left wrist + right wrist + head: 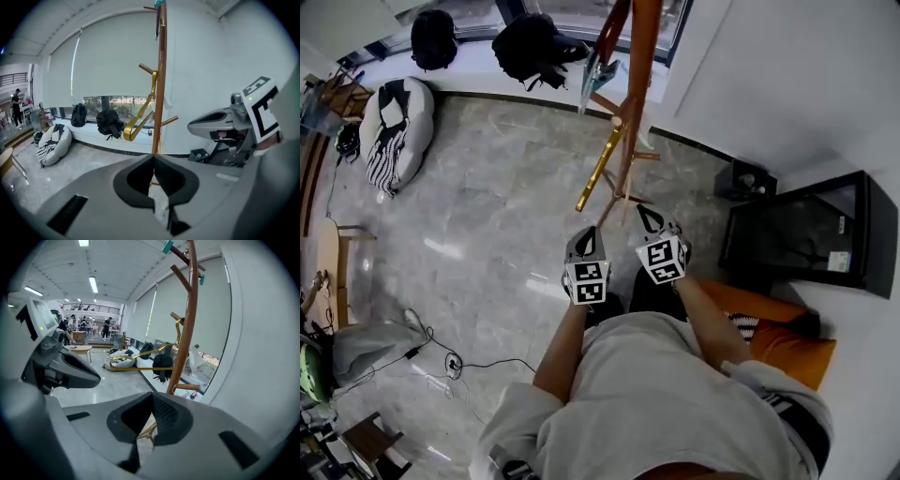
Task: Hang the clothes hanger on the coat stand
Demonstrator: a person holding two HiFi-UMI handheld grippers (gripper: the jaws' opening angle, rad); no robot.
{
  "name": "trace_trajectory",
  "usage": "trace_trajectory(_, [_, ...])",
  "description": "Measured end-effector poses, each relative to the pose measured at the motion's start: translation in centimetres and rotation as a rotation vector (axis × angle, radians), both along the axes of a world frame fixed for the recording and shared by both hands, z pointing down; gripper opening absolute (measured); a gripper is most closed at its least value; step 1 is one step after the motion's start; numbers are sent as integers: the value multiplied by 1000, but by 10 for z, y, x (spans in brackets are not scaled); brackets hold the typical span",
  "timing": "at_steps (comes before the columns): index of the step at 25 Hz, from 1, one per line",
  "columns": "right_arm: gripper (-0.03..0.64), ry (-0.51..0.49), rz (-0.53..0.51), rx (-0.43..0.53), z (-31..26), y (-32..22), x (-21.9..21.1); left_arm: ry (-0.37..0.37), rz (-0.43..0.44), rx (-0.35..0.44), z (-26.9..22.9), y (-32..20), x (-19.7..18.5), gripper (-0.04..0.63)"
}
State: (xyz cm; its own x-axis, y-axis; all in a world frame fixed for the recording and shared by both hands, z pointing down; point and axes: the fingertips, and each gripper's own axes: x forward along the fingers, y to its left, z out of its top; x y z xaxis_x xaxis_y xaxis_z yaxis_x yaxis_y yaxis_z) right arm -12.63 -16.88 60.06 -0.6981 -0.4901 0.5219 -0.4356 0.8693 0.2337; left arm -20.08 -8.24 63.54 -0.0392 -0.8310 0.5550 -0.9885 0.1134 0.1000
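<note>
A gold clothes hanger [598, 169] hangs by its hook from a peg of the wooden coat stand [636, 94]. In the left gripper view the hanger [140, 115] dangles left of the stand's pole [161, 84]. The right gripper view shows the hanger [140, 368] on a peg of the pole [187, 333]. My left gripper [584, 232] and right gripper [649, 214] are side by side in front of the stand, short of the hanger. The left gripper [153, 157] and the right gripper [152, 394] both have their jaws shut with nothing between them.
A black glass-fronted cabinet [811, 234] stands against the wall on the right, with an orange cushion [778, 328] beside the person. A white beanbag [394, 127] and black bags [534, 42] lie by the window. Cables [450, 361] trail on the floor at the left.
</note>
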Motion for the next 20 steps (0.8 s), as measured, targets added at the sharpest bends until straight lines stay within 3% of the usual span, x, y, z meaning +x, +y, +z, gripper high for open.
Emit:
trace_trajectory(7, [5,-15,128,-59,-5,66,21,51,52,23,-18,39,1,11])
trace_trajectory(10, [5,-1,144,-43,-10,72,35,53,84,38,-23,42,8,11])
trace_trajectory(16, [5,-78,185,-37,-35,75,56,19,169,60,-40,47,31,11])
trace_trajectory(20, [5,-111,204,-27,-59,86,71,29,153,69,-60,59,48,11])
